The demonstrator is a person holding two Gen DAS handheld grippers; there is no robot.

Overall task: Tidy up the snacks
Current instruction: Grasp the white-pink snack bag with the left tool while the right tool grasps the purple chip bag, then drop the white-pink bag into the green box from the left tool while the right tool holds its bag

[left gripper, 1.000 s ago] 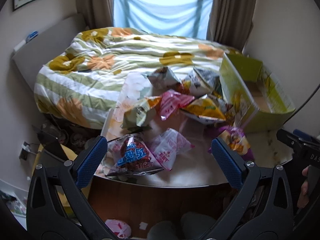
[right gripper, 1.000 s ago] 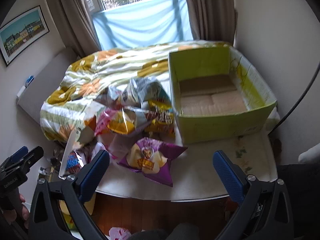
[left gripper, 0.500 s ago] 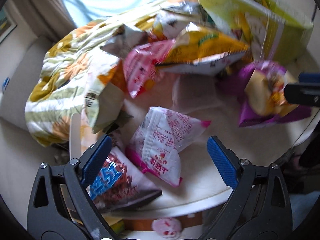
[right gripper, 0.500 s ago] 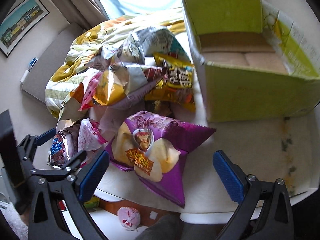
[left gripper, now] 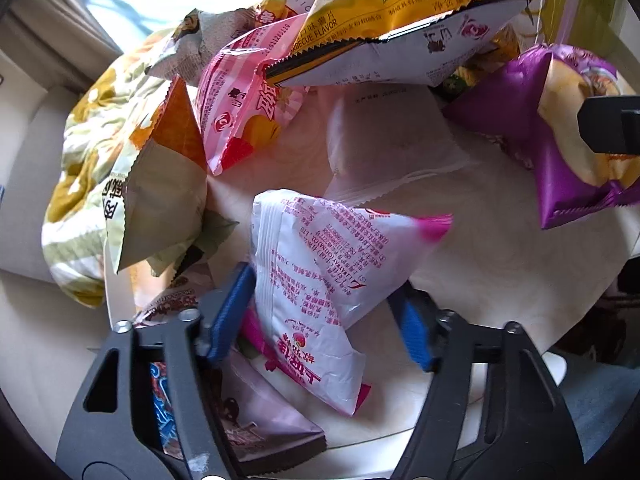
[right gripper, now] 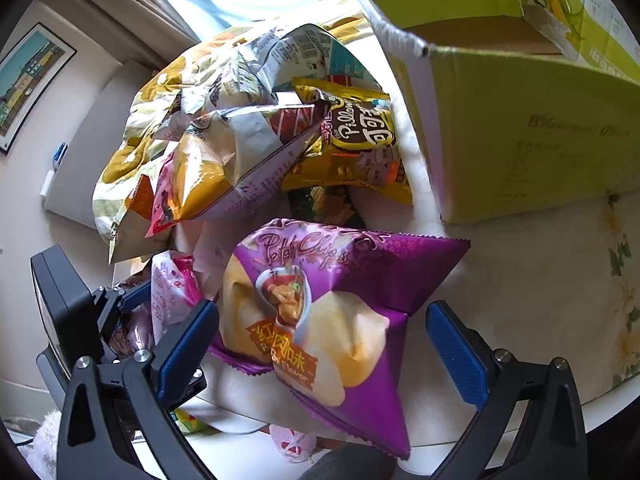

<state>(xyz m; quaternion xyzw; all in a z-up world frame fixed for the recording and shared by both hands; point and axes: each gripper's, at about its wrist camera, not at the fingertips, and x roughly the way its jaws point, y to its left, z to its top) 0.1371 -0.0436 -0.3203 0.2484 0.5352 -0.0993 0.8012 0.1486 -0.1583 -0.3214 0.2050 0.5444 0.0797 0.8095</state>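
2 wrist fisheye views, both close over the snack pile and angled steeply down.

The left wrist view looks along its own fingers onto the white-and-pink packet from very near, with the table filling the lower field. The right wrist view sits close above the purple chips bag, facing the yellow-green box. Shared ground: the purple chips bag appears at the right edge of the left view, and the white-and-pink packet with the left gripper at the lower left of the right view.

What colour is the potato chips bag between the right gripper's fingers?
Purple potato chips bag, best seen in the right wrist view.
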